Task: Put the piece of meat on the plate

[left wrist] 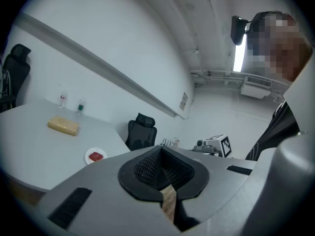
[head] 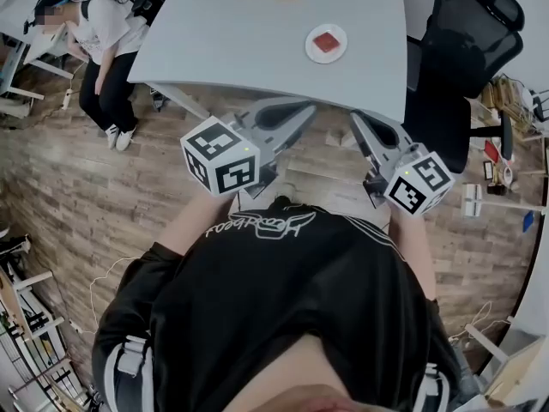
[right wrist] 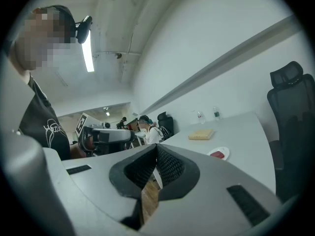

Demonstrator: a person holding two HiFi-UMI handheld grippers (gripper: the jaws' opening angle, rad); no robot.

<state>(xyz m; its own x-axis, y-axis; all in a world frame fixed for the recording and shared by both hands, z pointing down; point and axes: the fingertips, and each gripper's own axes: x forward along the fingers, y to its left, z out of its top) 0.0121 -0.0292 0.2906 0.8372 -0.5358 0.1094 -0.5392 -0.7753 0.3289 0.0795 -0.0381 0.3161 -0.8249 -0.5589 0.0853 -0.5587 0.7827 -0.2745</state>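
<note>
Meat already sits on the plate on the worktop, upper right of the head view. The left claw and right claw, both closed and empty, hang well short, likely finished.

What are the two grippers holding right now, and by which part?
Nothing. The left gripper and right gripper both have their jaws closed and empty; the piece of meat lies on the plate, away from both.
</note>
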